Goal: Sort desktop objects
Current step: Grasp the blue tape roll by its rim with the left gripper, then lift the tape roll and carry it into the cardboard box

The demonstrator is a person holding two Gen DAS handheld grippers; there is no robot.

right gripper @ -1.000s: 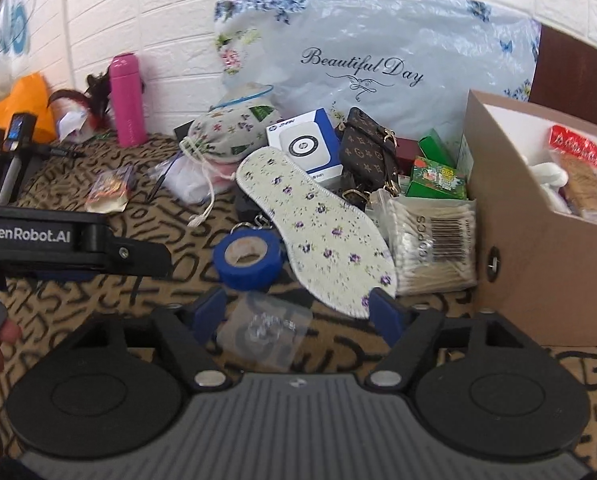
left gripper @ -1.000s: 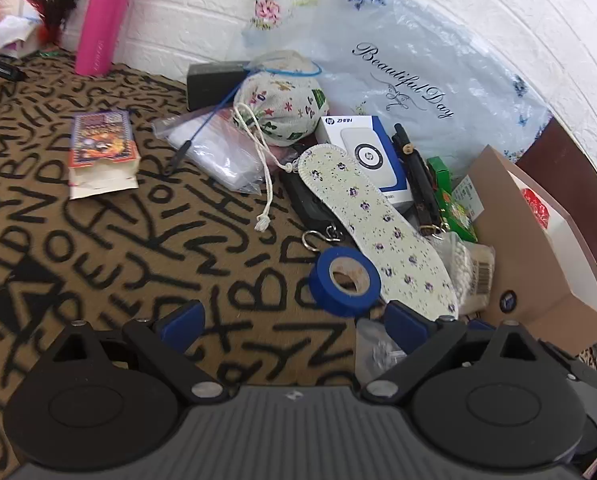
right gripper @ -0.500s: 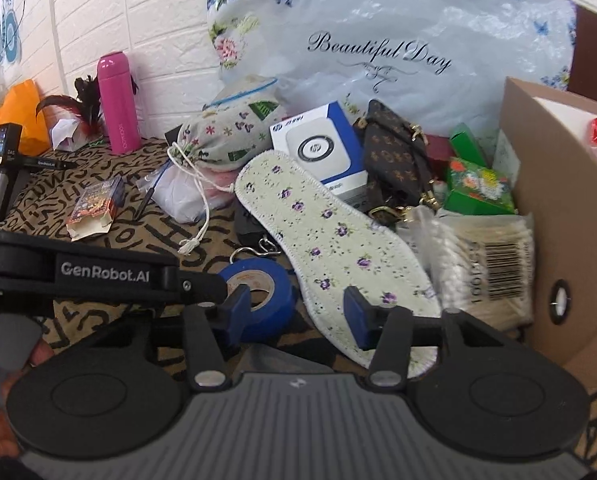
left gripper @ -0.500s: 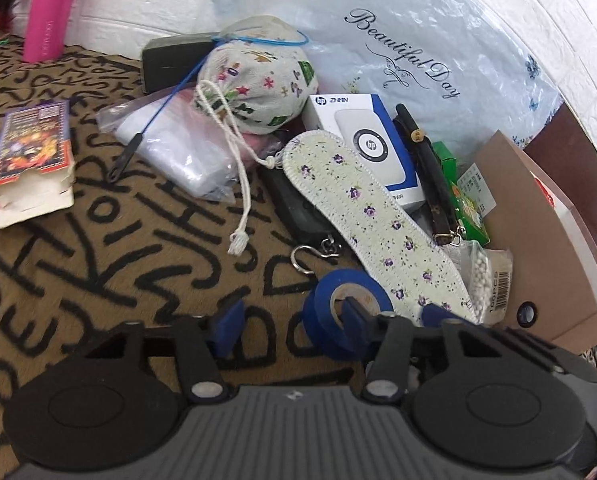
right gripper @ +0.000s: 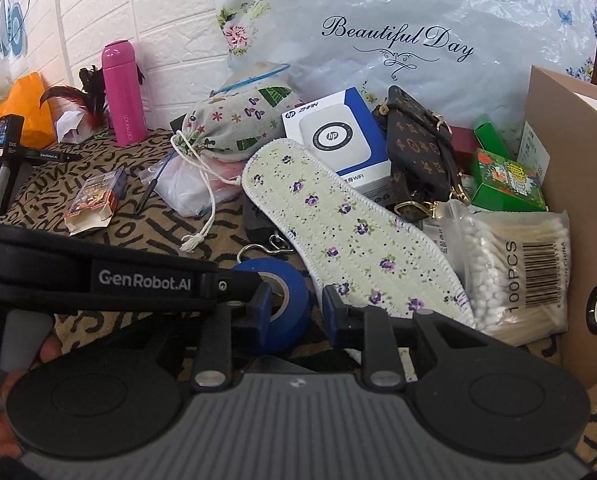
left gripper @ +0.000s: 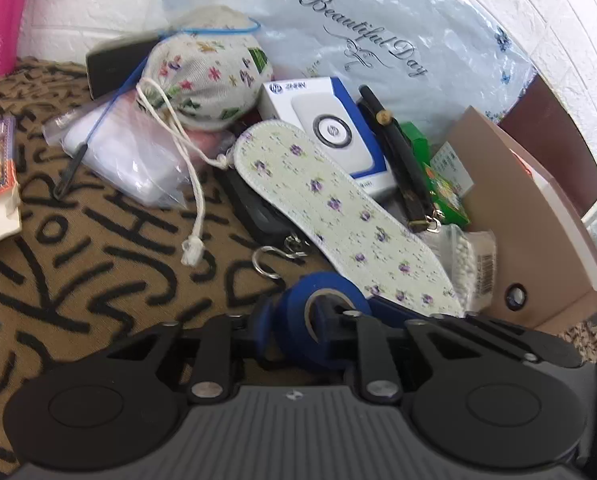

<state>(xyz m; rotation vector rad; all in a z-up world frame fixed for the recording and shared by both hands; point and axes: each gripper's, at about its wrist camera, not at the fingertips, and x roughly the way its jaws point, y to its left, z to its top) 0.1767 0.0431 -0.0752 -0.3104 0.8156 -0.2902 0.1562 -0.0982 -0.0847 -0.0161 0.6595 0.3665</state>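
White brick wall [right gripper: 170,12], letter-patterned brown cloth [left gripper: 98,264]

My left gripper [left gripper: 294,316] has a grey ribbed housing, two black round discs either side, and black link arms pinned with silver screws. Its finger pads [left gripper: 263,320] are blue. My right gripper [right gripper: 294,312] is built the same: ribbed grey body, black discs, silver screw heads, blue pads [right gripper: 261,308]. From the right wrist view the left unit's black side bar carries white "GenRobot.AI" lettering. A hand [right gripper: 2,412] shows at the lower left edge around what looks like a grey grip, though the edge is too distorted to be sure.
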